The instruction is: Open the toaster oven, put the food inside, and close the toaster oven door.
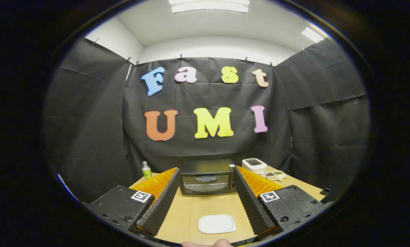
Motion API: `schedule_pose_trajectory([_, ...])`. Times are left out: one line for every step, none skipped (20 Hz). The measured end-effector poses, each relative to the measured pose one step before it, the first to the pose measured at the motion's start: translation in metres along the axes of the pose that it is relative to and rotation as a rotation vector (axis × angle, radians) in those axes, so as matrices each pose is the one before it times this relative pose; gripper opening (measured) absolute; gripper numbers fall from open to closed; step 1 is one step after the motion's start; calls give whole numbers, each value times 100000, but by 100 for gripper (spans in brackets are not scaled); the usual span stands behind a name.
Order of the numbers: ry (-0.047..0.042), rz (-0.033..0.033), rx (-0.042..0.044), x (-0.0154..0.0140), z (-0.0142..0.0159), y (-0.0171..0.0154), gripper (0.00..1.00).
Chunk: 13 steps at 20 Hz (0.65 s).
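Note:
A black toaster oven (207, 177) stands at the far side of the wooden table (205, 207), its glass door closed. It lies beyond my fingertips, framed between them. A white plate (217, 224) rests on the table between my two fingers (160, 206), close to me; whether food lies on it I cannot tell. My gripper (205, 176) is open wide and holds nothing. It hovers above the table, apart from both plate and oven.
A green bottle (146, 170) stands left of the oven. Right of the oven are a white appliance (254, 165) and a small tray of items (276, 175). A fingertip of a hand (208, 244) shows at the near table edge.

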<state>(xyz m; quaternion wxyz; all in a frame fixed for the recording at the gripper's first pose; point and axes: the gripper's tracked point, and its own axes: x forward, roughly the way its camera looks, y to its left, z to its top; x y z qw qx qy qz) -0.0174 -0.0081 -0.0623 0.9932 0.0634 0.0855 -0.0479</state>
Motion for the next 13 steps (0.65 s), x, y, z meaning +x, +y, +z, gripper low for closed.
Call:
schedule_pose_trajectory([-88,-193,23,72,78,-71,99])
schedule_pose_trajectory([-139,139,-222,52,40,29,99])
schedule_pose_trajectory([0,58,-322,67,-40,117,99])
schedule_pose_trajectory([169,127,-217,10,-4,74,99])
schedule_pose_trajectory([-159,-30,-173,-22,-19,43,99])
schedule_pose_trajectory([151,-135,-34,26,54,-20,99])
schedule_pose_trajectory([-223,-51,2,-142,22,-36,99])
schedule_pose_trajectory([89,119,32,-33,135,50,99])
schedule_pose_trajectory([37,31,-57,-49,-47,25,99])
schedule_pose_trajectory([-162,0,-57,41,70,-50,99])
schedule_pose_trajectory([43,-134,-155,53,-5,-20,99])
schedule_pose_trajectory([15,-178,29,-34,77,47,99])
schedule_pose_trajectory([-94,43,131,19,59,44,99])
